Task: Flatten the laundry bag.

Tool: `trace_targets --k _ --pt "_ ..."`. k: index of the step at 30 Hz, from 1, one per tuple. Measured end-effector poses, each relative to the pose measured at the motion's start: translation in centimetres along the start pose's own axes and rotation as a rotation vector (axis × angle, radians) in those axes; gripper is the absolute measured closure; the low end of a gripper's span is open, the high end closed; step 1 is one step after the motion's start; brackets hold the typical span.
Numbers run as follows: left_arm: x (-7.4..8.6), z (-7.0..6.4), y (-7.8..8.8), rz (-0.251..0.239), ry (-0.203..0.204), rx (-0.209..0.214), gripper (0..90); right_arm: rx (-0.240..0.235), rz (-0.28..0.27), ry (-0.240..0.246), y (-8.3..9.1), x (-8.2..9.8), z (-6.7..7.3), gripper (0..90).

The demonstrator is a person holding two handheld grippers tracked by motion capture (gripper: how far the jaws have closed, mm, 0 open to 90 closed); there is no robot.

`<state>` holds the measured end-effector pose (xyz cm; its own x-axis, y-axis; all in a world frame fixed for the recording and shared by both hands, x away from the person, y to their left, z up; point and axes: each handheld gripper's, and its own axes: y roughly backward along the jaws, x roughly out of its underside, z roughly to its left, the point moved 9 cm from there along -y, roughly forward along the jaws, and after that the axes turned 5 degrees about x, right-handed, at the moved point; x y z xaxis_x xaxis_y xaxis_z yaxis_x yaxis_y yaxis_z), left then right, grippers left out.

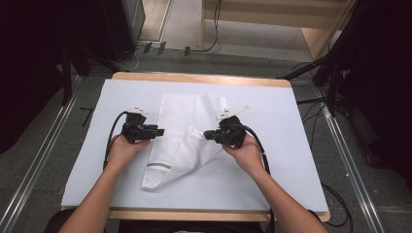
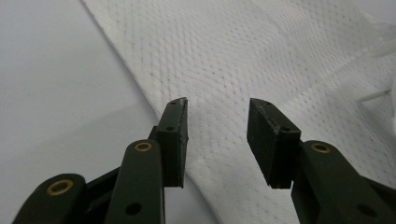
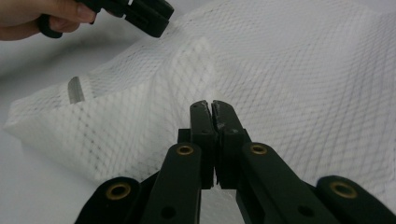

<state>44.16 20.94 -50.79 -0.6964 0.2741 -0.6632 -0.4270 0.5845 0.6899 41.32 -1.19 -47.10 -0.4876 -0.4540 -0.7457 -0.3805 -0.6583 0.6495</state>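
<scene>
1. A white mesh cloth (image 1: pixel 182 141) lies near the middle of the desk (image 1: pixel 272 184), on a pale sheet that covers most of the desk top. The wooden edge of the desk shows at the far and near sides.
2. The cloth is partly folded: a flap is lifted and turned over along a slanting line, so the near part narrows to a doubled corner toward the person. A grey band shows near that corner.
3. Left gripper (image 1: pixel 156 131): held in the person's left hand (image 1: pixel 124 148) at the cloth's left edge, pointing across toward the cloth. In the left gripper view its fingers (image 2: pixel 175 140) stand apart at a middling width, with mesh lying under the gap; the pads press on nothing.
4. Right gripper (image 1: pixel 208 135): held in the right hand (image 1: pixel 248 153) over the right part of the cloth, pointing left toward the other gripper. In the right gripper view its fingers (image 3: pixel 203 135) are pressed together tip to tip. Mesh lies just beyond and around the tips; I cannot tell whether a thin layer is pinched between them.
5. The two grippers face each other across the folded flap, near but apart.
6. Cables trail from both grippers back along the forearms.
</scene>
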Motion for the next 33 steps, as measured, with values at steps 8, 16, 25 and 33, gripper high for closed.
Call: trace_targets --k 8,16,25,33 --pt "-0.1 0.6 -0.1 0.017 0.019 -0.006 58.0 -0.010 -0.010 -0.004 2.5 2.6 1.2 90.0" --pt "0.1 1.1 -0.3 0.053 0.011 -0.017 54.7 -0.008 -0.028 0.004 4.5 5.3 1.5 89.7" --pt "0.1 1.8 -0.9 0.061 0.020 -0.063 50.6 -0.009 0.004 -0.049 5.5 7.6 1.2 89.4" --pt "-0.1 1.4 -1.9 0.056 0.048 -0.020 89.8 -0.007 0.004 -0.049 5.4 7.6 1.1 89.5"
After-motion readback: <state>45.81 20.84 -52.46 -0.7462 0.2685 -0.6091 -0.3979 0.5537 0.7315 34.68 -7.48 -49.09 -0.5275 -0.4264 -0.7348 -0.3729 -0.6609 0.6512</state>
